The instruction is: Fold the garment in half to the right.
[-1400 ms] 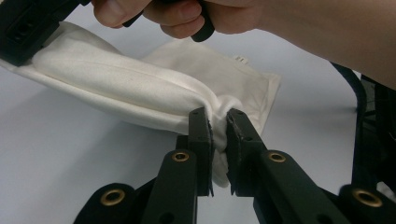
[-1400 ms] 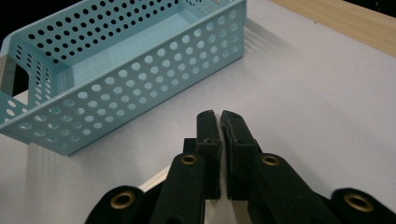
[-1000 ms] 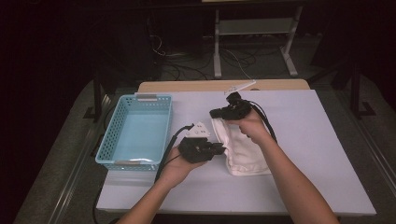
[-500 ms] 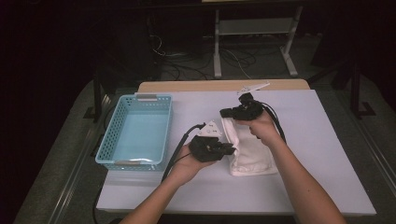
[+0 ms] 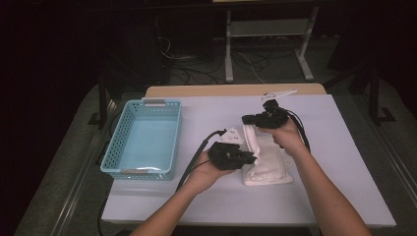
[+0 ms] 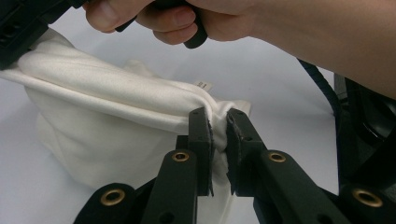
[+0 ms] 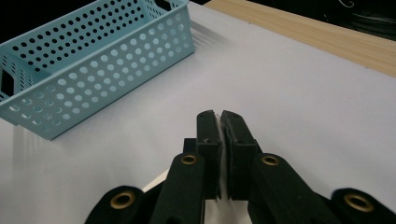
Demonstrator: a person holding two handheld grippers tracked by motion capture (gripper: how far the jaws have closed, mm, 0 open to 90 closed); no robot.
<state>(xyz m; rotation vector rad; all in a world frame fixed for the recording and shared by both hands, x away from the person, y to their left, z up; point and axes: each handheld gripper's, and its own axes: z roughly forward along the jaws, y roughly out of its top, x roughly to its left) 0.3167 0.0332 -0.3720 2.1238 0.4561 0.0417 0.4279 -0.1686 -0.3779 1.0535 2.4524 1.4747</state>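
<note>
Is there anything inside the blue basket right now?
No, the blue basket sits bare inside, while the white cloth lies on the table beside it.

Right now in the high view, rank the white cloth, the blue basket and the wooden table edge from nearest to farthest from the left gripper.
1. white cloth, clamped in the left gripper, on its right.
2. blue basket, to its left.
3. wooden table edge, at the far side.
</note>
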